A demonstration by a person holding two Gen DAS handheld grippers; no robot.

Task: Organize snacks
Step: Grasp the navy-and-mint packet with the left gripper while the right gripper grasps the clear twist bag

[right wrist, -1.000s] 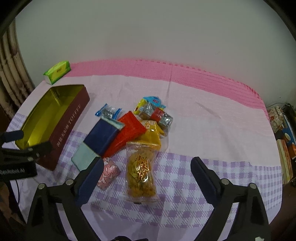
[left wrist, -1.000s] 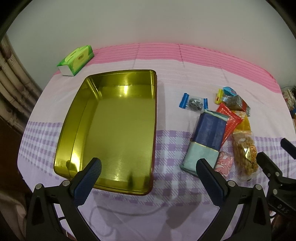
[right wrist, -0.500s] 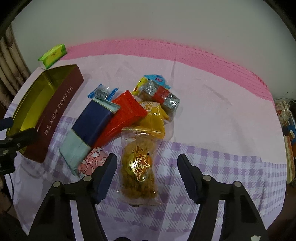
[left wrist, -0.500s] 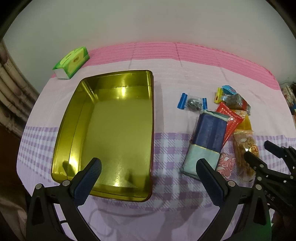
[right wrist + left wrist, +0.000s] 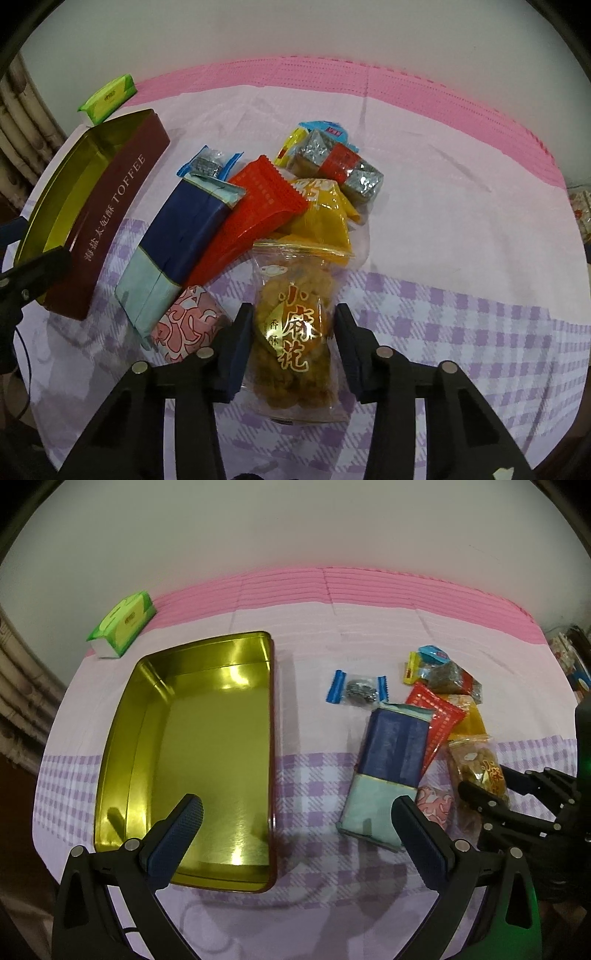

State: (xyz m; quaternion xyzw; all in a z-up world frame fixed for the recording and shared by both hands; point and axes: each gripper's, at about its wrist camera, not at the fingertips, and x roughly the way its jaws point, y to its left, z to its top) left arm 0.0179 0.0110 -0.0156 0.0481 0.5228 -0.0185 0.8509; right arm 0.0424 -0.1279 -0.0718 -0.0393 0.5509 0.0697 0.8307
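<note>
An empty gold tin point(image 5: 207, 738) with dark red sides point(image 5: 110, 206) lies on the left of the table. A pile of snacks lies to its right: a blue and pale green packet point(image 5: 177, 240), a red packet point(image 5: 258, 210), a yellow packet point(image 5: 325, 218), a pink patterned packet point(image 5: 188, 325) and a clear bag of fried twists point(image 5: 295, 332). My right gripper point(image 5: 293, 325) is down over the bag of twists, jaws close on both its sides, partly closed. My left gripper point(image 5: 295, 823) is wide open and empty above the tin's near right edge.
A green tissue pack point(image 5: 122, 624) lies at the back left. Small wrapped sweets point(image 5: 356, 690) and foil-wrapped squares point(image 5: 332, 162) lie behind the pile. A pink and purple-checked cloth point(image 5: 461, 314) covers the table. A white wall stands behind. Curtain folds show at far left.
My right gripper moved forward and down onto the bag of twists, and its jaws narrowed around it. My left gripper drifted slightly back and stayed open.
</note>
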